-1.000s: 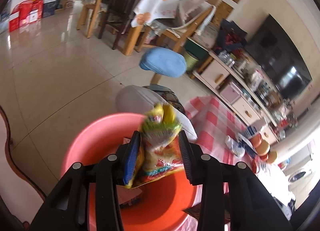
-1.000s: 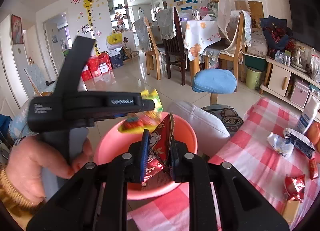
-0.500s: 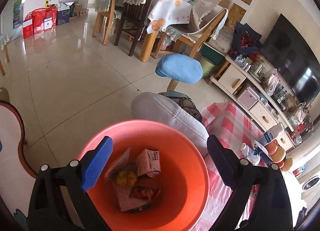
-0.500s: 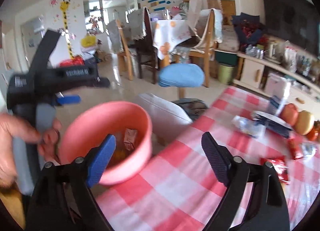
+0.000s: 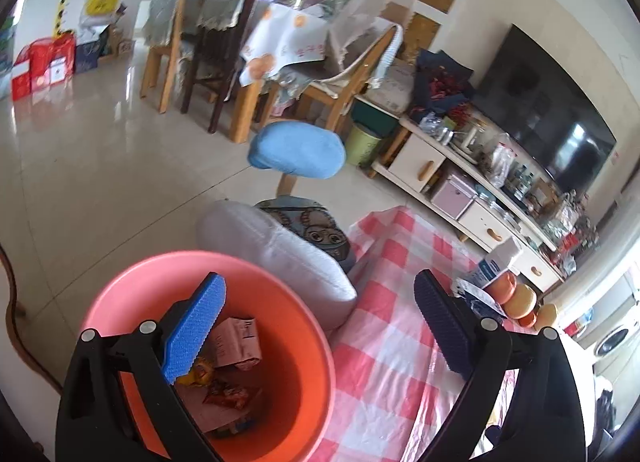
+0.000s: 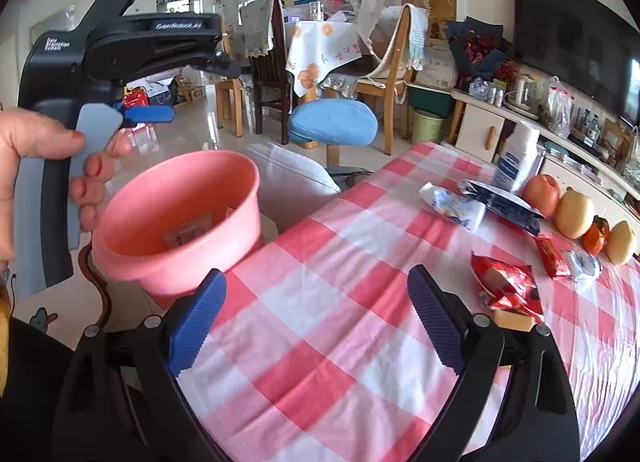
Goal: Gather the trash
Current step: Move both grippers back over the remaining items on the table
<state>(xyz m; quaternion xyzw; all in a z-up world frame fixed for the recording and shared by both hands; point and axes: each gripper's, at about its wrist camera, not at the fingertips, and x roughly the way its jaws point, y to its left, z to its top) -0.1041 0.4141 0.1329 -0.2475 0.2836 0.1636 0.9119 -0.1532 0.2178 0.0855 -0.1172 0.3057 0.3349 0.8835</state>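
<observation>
Two hand-held grippers, left spread empty, right opening empty, pink bin holding wrappers

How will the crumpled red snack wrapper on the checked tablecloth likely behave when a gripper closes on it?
The red snack wrapper looks like thin, creased foil, so it will probably crush flat rather than resist. It seems empty, so likely very light. Its glossy surface may slip between the pads.

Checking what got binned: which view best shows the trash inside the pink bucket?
The left wrist view: it looks down into the pink bucket, showing the wrappers on its bottom. The right wrist view shows the bucket from the side, only a paper scrap visible.
</observation>
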